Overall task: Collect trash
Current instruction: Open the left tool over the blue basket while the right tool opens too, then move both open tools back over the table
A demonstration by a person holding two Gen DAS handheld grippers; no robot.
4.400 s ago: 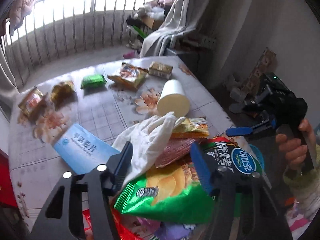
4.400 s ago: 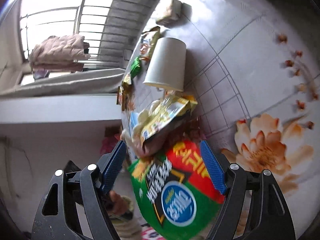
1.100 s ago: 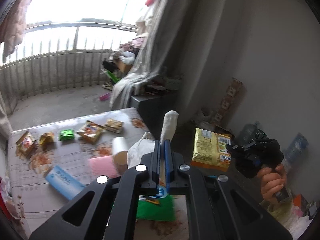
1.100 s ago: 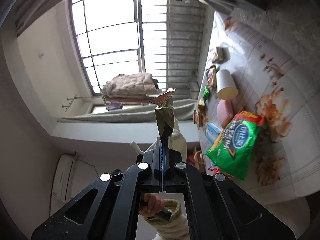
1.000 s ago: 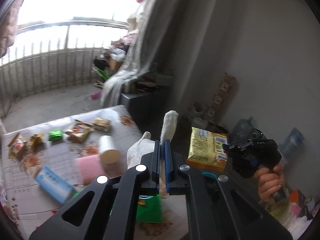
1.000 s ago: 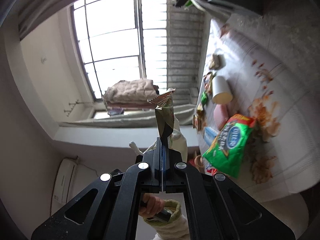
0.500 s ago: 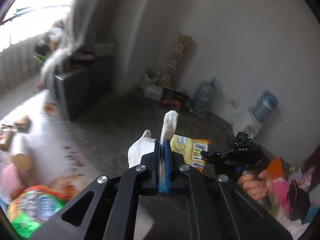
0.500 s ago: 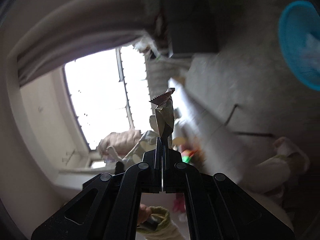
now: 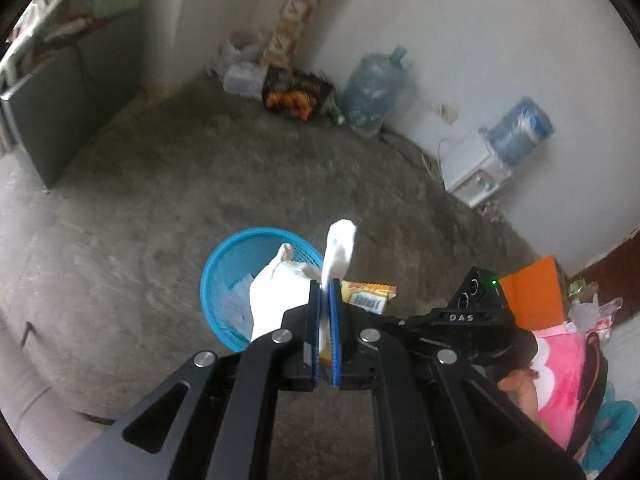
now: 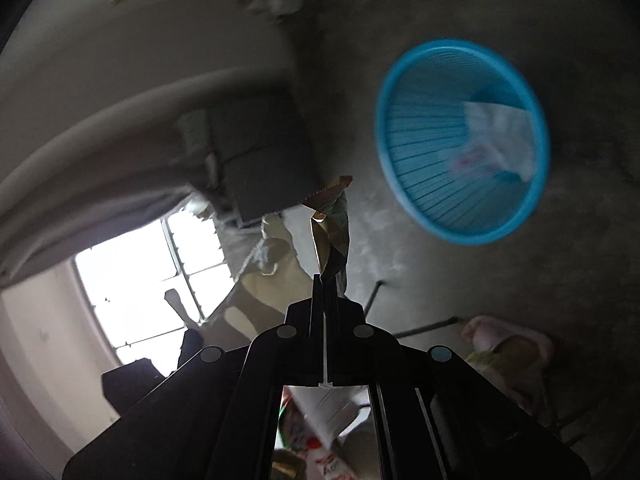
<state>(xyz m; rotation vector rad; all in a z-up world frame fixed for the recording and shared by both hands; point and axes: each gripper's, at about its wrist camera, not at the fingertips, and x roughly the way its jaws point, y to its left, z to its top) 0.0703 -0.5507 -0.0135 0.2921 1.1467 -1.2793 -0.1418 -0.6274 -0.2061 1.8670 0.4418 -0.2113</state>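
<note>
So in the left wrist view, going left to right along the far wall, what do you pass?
Grey cabinet → white bags → dark pile with orange bits → water jug → white dispenser → second jug.

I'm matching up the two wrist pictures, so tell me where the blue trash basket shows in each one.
Left wrist view: the blue trash basket sits just left of centre on the floor, partly behind the white glove.
Right wrist view: the basket is upper right, seen from above, blurred.
Shared landmark: the white paper lying inside the basket.
</note>
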